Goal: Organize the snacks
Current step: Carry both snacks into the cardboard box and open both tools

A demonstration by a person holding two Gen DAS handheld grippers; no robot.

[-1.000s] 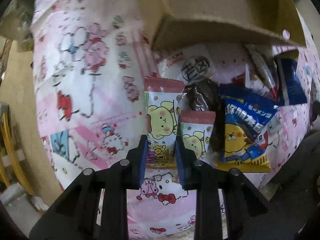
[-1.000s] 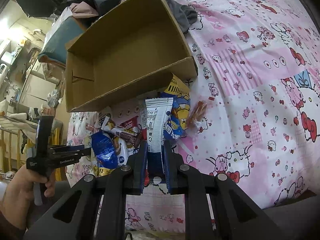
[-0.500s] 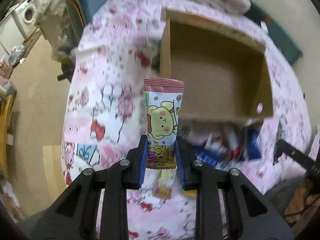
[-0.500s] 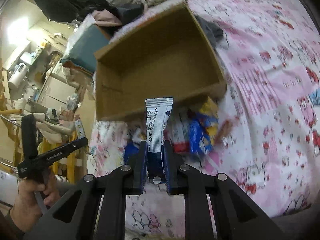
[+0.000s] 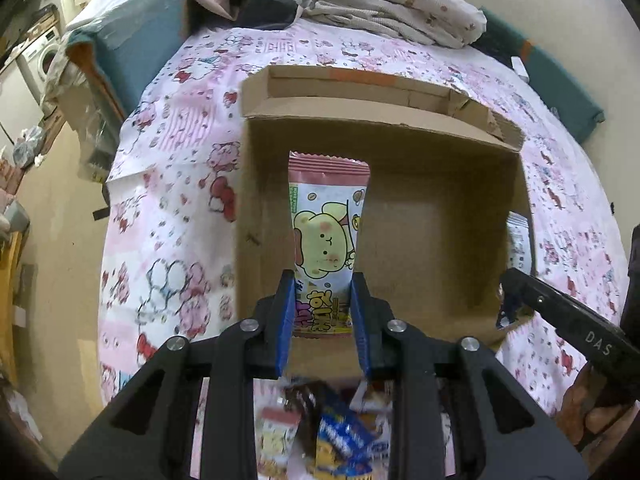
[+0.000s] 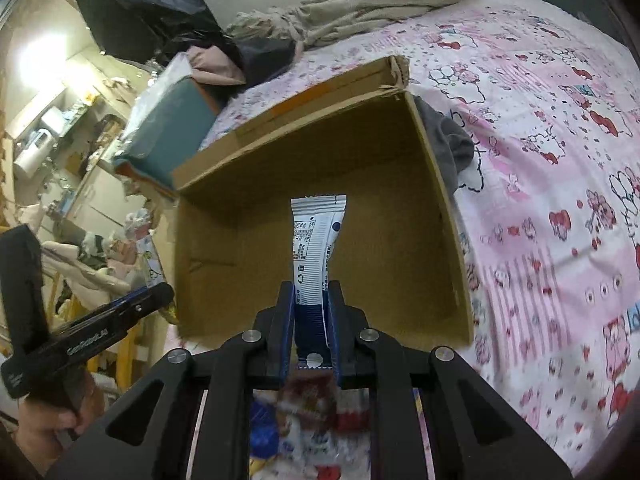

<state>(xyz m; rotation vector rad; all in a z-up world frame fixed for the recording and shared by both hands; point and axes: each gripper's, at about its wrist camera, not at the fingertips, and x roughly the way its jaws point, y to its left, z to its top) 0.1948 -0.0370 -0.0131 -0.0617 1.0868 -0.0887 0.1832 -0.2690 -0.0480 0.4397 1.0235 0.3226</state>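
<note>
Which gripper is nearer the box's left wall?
Left. The left gripper, holding the bear snack, hangs by the box's left wall; the right gripper, holding the white packet, is toward its right side.

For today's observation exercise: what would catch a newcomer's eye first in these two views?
Two snack packets held over an empty cardboard box on a pink cartoon bedsheet. The left gripper clamps a pink bear-print packet; the right gripper pinches a white-and-blue packet. More snacks lie blurred below.
</note>
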